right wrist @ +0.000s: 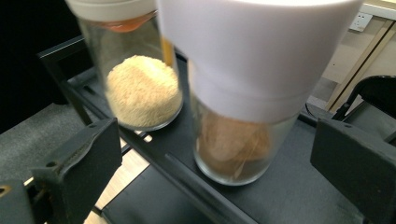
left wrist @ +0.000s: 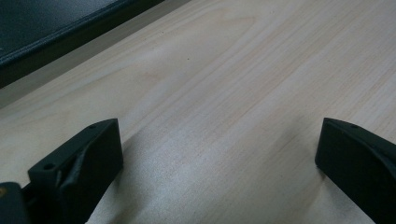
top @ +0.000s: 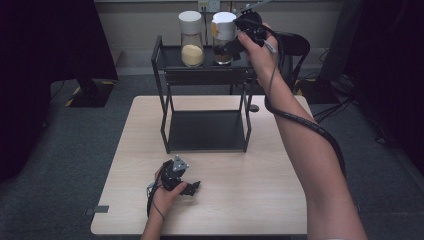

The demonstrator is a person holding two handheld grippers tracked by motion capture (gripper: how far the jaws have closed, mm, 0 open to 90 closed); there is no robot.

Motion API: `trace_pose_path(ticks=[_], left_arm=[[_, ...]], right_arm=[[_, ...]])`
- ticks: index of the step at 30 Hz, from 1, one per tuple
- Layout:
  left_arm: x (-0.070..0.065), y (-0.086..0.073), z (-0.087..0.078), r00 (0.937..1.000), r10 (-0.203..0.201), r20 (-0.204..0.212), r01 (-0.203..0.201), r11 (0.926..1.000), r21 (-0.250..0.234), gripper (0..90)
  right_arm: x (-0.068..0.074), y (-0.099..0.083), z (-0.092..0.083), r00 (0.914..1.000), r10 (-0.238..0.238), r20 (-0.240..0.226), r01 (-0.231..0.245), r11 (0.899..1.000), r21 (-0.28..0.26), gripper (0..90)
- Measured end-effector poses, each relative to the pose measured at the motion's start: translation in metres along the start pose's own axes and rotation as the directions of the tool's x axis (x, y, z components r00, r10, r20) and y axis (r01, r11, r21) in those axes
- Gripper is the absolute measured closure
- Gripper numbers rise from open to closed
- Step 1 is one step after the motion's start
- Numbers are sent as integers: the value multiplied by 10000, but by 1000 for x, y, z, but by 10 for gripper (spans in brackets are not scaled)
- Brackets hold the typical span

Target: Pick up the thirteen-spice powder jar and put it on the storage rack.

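On the black rack's (top: 205, 75) top shelf, the right gripper (top: 231, 49) — jaws spread — flanks the brown-filled jar (right wrist: 238, 140), beside a yellow-grain jar (right wrist: 140, 93). The left gripper (top: 192, 188) rests open near the table's (top: 250, 200) front edge.

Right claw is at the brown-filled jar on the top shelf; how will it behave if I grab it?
The brown-filled jar looks like smooth clear glass or plastic, so probably slippery. Tall, narrow and under half full beneath a big white lid, it may tip if nudged toward the yellow-filled jar.
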State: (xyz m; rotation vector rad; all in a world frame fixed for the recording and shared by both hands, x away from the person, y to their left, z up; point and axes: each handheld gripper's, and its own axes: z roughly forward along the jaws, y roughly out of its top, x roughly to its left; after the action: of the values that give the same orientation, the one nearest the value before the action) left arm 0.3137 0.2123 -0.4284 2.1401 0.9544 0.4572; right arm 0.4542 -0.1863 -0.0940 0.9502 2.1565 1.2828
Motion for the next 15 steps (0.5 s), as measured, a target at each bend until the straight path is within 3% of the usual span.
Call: trace_pose_path(ticks=[15], left_arm=[[0, 0, 0, 10000, -10, -13, 10, 10000, 9, 2]], right_arm=[[12, -32, -9, 9998, -13, -179, 8, 9996, -285, 21]])
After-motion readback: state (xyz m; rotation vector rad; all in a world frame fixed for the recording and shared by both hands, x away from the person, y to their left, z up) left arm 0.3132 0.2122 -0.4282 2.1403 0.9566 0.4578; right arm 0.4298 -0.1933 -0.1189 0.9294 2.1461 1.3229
